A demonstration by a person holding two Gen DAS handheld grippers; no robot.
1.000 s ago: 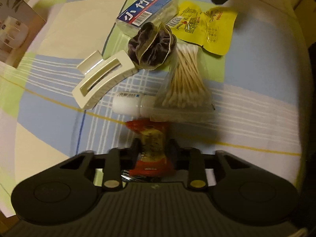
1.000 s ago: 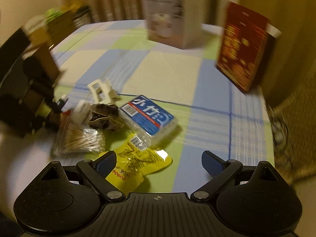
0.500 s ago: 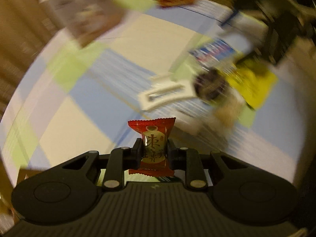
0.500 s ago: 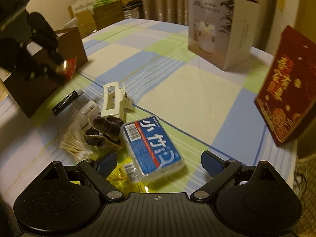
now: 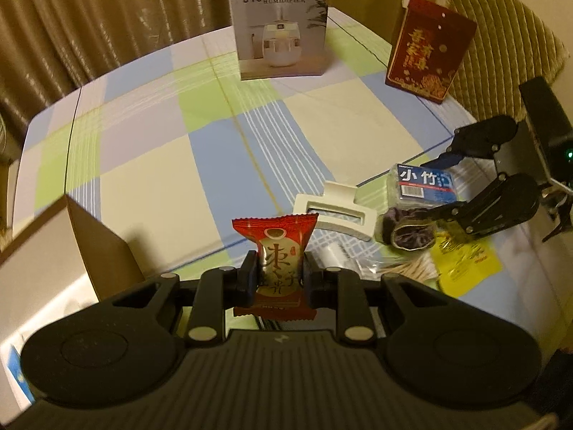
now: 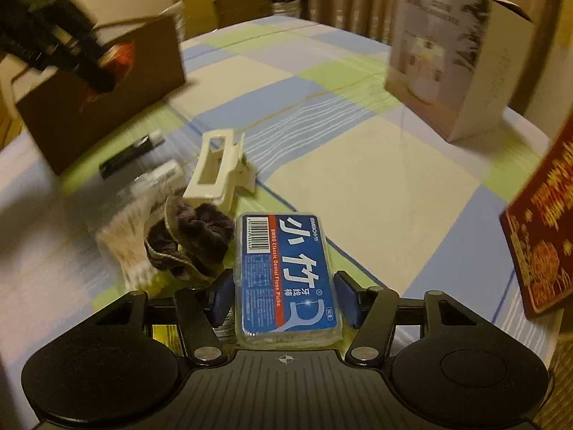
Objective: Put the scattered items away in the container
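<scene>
The red snack packet (image 5: 275,261) is up in the air now. A moment ago it lay on the surface among the other small things, and the left gripper (image 5: 275,279) has lifted it away. The gripper is squeezed tight on the packet's middle, so the packet stands up straight between the two fingers. Just to the left of this gripper sits the brown cardboard box (image 5: 64,251), which looks like the container. I think the packet goes in there next.

The right gripper (image 6: 283,297) has also moved. It was back from the pile with its fingers spread wide, and now it is low over the blue floss pick box (image 6: 286,276). Its fingers sit on each side of the box, partly closed. They look very near the box sides, maybe touching, but the box rests on the surface.

Just ahead and left of this gripper lie the purple scrunchie (image 6: 189,240), the white hair clip (image 6: 222,168) and the cotton swabs (image 6: 125,236). They all wait to be tidied.
</scene>
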